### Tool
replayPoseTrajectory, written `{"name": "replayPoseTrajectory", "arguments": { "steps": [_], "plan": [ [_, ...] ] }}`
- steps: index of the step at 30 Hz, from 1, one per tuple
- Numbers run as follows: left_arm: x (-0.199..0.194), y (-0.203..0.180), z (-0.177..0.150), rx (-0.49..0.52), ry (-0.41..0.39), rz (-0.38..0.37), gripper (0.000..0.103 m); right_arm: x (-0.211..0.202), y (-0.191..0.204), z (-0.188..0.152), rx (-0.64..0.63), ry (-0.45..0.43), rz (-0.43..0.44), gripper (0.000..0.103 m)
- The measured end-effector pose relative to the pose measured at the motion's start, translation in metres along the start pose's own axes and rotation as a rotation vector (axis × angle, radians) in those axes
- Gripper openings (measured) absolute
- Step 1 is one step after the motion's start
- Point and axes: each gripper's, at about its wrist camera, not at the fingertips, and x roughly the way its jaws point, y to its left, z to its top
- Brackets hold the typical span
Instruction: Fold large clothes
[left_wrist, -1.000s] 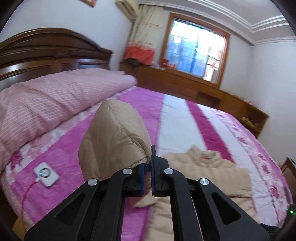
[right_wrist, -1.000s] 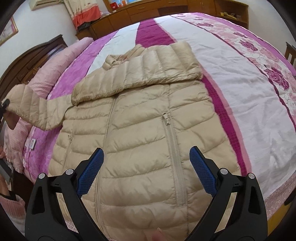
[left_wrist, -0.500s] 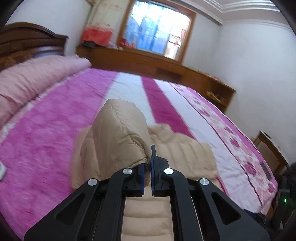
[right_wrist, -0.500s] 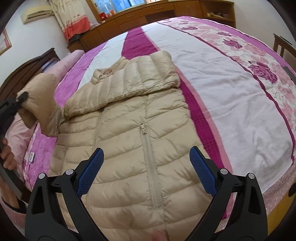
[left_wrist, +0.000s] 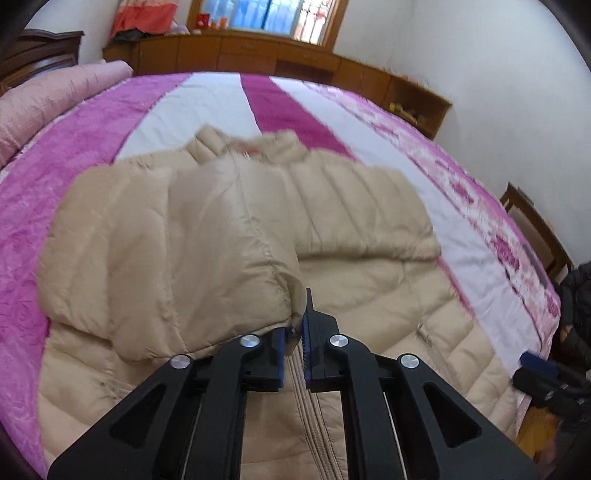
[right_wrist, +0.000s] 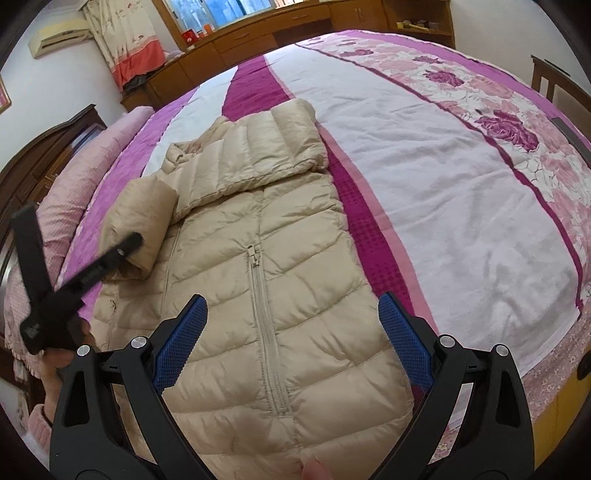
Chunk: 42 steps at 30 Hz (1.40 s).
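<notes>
A beige quilted down jacket (right_wrist: 266, 258) lies front up on the bed, zipper (right_wrist: 264, 325) closed; it also shows in the left wrist view (left_wrist: 369, 288). One sleeve (right_wrist: 258, 155) lies folded across the chest. My left gripper (left_wrist: 293, 339) is shut on the cuff of the other sleeve (left_wrist: 177, 258) and holds it over the jacket's left side; it shows in the right wrist view (right_wrist: 125, 245). My right gripper (right_wrist: 291, 325) is open and empty above the jacket's lower half.
The bed (right_wrist: 443, 166) has a pink, white and magenta striped cover. A rolled pink quilt (right_wrist: 85, 177) lies by the dark headboard (right_wrist: 44, 147). Wooden cabinets (left_wrist: 240, 51) run under the window. A chair (left_wrist: 532, 221) stands beside the bed.
My left gripper has carried the sleeve from out at the side in over the jacket's body. My right gripper stays open and has drifted slightly over the jacket.
</notes>
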Motion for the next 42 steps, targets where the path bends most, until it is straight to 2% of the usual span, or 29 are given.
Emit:
{"name": "replayPoseTrajectory", "arguments": {
  "steps": [1,2,5,9,11,16,22,28,36,42],
  "plan": [
    [0.002,0.000,0.000,-0.002,0.004,0.005,0.012,-0.001,0.000,0.000,-0.001,-0.004,-0.003,0.093],
    [0.004,0.000,-0.003,-0.006,0.010,0.009,0.020,-0.001,-0.001,0.000,-0.001,-0.007,-0.003,0.093],
    [0.000,0.002,-0.007,-0.026,0.009,0.022,0.056,-0.001,-0.003,0.001,0.003,-0.005,0.002,0.093],
    [-0.011,0.007,-0.011,-0.042,0.018,0.018,0.060,0.000,-0.001,0.001,-0.002,0.000,0.007,0.093],
    [-0.016,0.013,-0.014,-0.059,0.031,0.019,0.067,0.000,0.002,0.001,-0.005,0.000,0.014,0.093],
    [-0.035,0.037,-0.024,-0.103,0.034,0.052,0.075,0.004,0.022,0.003,-0.055,0.006,0.034,0.093],
    [-0.049,0.074,-0.027,-0.113,0.053,0.186,0.079,0.010,0.065,0.011,-0.137,0.010,0.067,0.093],
    [-0.069,0.115,-0.031,-0.129,0.061,0.323,0.080,0.019,0.129,0.021,-0.247,0.022,0.130,0.093],
    [-0.090,0.158,-0.040,-0.183,0.063,0.390,0.080,0.050,0.213,0.025,-0.336,0.064,0.181,0.093],
    [-0.100,0.175,-0.048,-0.225,0.060,0.396,0.080,0.088,0.264,0.019,-0.393,0.096,0.178,0.093]
  ]
}}
